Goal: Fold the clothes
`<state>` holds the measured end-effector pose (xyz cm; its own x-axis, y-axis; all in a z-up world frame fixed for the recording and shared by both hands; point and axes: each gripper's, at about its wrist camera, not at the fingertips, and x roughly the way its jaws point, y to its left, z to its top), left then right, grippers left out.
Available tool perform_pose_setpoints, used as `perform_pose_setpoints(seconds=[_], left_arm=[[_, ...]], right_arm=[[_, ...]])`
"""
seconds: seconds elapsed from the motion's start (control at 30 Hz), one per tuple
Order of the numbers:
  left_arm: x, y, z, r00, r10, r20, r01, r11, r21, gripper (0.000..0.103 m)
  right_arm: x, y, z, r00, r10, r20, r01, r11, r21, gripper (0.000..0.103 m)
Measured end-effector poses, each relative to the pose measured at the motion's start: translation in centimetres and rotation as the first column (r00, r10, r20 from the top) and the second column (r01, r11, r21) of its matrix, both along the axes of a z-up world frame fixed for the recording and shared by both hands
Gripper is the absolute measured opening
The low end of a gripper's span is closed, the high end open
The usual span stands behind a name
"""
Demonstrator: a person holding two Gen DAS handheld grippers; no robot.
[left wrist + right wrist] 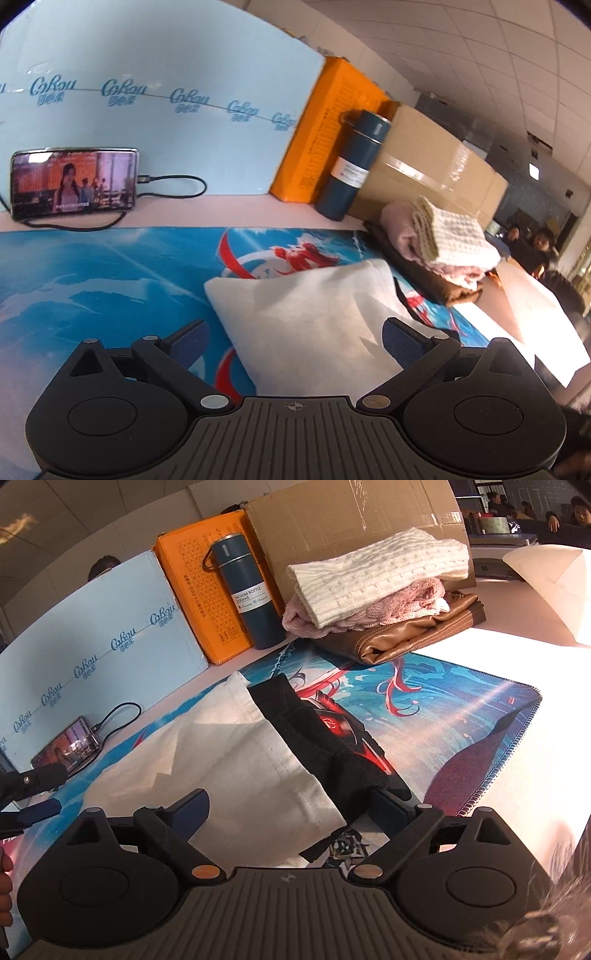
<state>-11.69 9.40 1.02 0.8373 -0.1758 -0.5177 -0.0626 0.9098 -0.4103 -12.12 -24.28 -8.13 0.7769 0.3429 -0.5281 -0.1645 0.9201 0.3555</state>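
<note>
Both grippers, left and right, are hanging with jaws spread wide, gripping nothing. White garment is lying folded mid-mat, black trim along its right edge. Looking soft, light, floppy; probably best pinching hemmed corners. Right view is showing the black trim and mat's stitched right edge; left view is showing phone screen head-on.

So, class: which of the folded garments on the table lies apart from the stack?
The white garment with the black one tucked under its edge lies alone on the printed mat; the cream knit, pink knit and brown leather piece are stacked together.
</note>
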Motion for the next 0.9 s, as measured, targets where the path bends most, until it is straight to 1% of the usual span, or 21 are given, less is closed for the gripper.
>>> perform_pose_setpoints(seconds=[0.03,0.07,0.1,0.13,0.17,0.2,0.23,0.27,0.3,0.33,0.37,0.43,0.47,0.53,0.6,0.67,0.73,0.8,0.9], left_arm=[[1.2,0.5,-0.5,0.999,0.012,-0.032,-0.013,0.999,-0.032,0.1],[2.4,0.7,-1.1,0.998,0.008,-0.064,-0.012,0.998,-0.066,0.099],[3.5,0.7,-1.7,0.996,0.003,-0.087,-0.011,0.995,-0.095,0.097],[4.2,0.4,-2.0,0.996,-0.001,-0.086,-0.007,0.995,-0.096,0.097],[4.8,0.1,-2.2,0.998,-0.003,-0.071,-0.002,0.997,-0.077,0.094],[5.3,-0.2,-2.2,0.998,-0.006,-0.059,0.001,0.998,-0.069,0.084],[5.8,-0.3,-2.4,0.999,-0.01,-0.053,0.006,0.997,-0.074,0.078],[6.1,-0.5,-2.6,0.999,-0.01,-0.047,0.006,0.997,-0.073,0.061],[6.4,-0.7,-2.8,0.999,-0.005,-0.043,0.002,0.998,-0.066,0.041],[6.6,-1.1,-3.0,0.999,-0.009,-0.038,0.007,0.999,-0.045,0.033],[6.7,-1.4,-3.0,0.999,-0.021,-0.036,0.021,1.0,-0.021,0.018],[6.4,-1.8,-2.9,0.999,-0.024,-0.021,0.025,1.0,0.011,0.015],[6.1,-1.9,-2.6,1.0,-0.021,-0.011,0.022,0.999,0.024,0.014],[4.7,-1.4,-1.8,1.0,-0.013,0.017,0.012,0.999,0.051,0.014],[3.2,-0.8,-0.9,0.999,-0.005,0.046,0.002,0.997,0.08,0.014],[1.7,-0.2,0.0,0.997,0.002,0.075,-0.01,0.994,0.108,0.014],[-0.8,1.1,0.7,0.994,0.038,0.098,-0.05,0.991,0.127,0.014],[-3.6,3.0,1.2,0.987,0.107,0.12,-0.123,0.983,0.139,0.014],[-7.4,6.0,2.1,0.966,0.207,0.156,-0.233,0.957,0.173,0.014]], right_arm=[[0.0,0.2,-0.1,1.0,-0.004,0.011,0.004,1.0,0.0,0.09],[0.1,0.1,-0.2,1.0,-0.018,0.017,0.017,1.0,0.019,0.087],[0.1,0.0,-0.3,0.999,-0.032,0.022,0.031,0.999,0.039,0.076],[0.2,-0.1,-0.4,0.999,-0.047,0.026,0.045,0.997,0.059,0.064],[0.4,-0.3,-0.5,0.998,-0.062,0.027,0.06,0.995,0.079,0.06],[0.5,-0.4,-0.7,0.997,-0.074,0.028,0.072,0.993,0.094,0.052],[0.6,-0.5,-0.8,0.996,-0.082,0.028,0.079,0.991,0.108,0.045],[0.7,-0.6,-1.0,0.996,-0.085,0.029,0.08,0.989,0.125,0.042],[0.8,-0.5,-1.1,0.997,-0.073,0.029,0.068,0.989,0.134,0.037],[0.9,-0.4,-1.2,0.998,-0.06,0.03,0.056,0.988,0.142,0.03],[1.0,-0.3,-1.2,0.998,-0.048,0.03,0.043,0.988,0.15,0.026],[1.4,-0.6,-1.2,1.0,-0.024,0.02,0.02,0.982,0.189,0.016],[1.5,-0.9,-1.1,1.0,-0.008,0.021,0.003,0.976,0.218,0.015],[1.4,-1.1,-0.4,0.998,0.019,0.055,-0.032,0.967,0.252,0.014],[0.8,-0.9,0.8,0.99,0.071,0.119,-0.101,0.957,0.27,0.013],[0.4,-0.4,2.1,0.974,0.14,0.177,-0.187,0.94,0.285,0.013],[0.3,0.8,2.9,0.954,0.231,0.189,-0.281,0.908,0.311,0.013],[0.4,2.9,3.2,0.929,0.327,0.171,-0.367,0.869,0.332,0.012],[0.6,6.8,3.5,0.88,0.456,0.133,-0.471,0.802,0.367,0.012]])
